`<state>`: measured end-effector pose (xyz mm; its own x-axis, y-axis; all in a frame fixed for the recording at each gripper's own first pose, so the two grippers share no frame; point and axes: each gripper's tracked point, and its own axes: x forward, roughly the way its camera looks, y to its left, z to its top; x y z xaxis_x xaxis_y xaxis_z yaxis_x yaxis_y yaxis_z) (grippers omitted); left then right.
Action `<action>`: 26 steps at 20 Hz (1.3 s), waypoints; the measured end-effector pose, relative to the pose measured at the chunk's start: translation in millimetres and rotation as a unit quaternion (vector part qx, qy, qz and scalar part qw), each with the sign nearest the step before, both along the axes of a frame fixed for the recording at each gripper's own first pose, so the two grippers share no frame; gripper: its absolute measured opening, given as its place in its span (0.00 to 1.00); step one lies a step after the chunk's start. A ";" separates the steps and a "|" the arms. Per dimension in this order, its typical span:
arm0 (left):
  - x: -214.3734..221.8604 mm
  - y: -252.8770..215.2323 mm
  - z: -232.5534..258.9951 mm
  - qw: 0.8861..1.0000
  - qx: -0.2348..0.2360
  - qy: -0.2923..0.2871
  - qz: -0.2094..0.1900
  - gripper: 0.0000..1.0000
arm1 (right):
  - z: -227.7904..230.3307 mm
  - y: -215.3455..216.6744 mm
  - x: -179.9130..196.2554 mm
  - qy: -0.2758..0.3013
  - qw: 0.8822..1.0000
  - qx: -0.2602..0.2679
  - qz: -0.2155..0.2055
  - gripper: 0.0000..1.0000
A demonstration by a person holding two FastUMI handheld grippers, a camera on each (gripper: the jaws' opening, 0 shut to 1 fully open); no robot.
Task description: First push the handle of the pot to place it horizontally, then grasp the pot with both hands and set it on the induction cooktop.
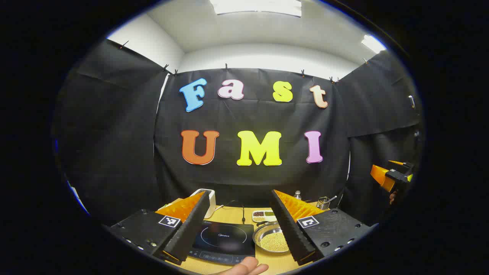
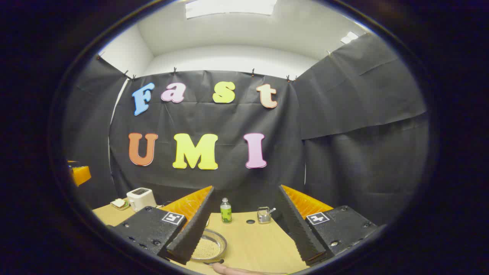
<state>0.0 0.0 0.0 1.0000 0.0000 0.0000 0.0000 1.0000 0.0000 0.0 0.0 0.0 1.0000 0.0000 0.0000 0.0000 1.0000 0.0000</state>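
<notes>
I judge nothing is done yet: my left gripper (image 1: 237,225) and right gripper (image 2: 244,225) both hang spread and empty above the surface (image 2: 259,244), the pot (image 1: 272,237) sitting just right of the bare induction cooktop (image 1: 225,238).

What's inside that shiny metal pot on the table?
The pot holds a layer of small yellowish grains, seen again in the right gripper view. The gripper fingers cover part of it, so its bottom and handle stay hidden.
</notes>
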 end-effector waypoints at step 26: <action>-21.9 -13.9 -11.0 1.000 0.004 0.005 -0.018 0.95 | -70.2 52.3 20.1 0.099 0.990 0.041 0.096 0.78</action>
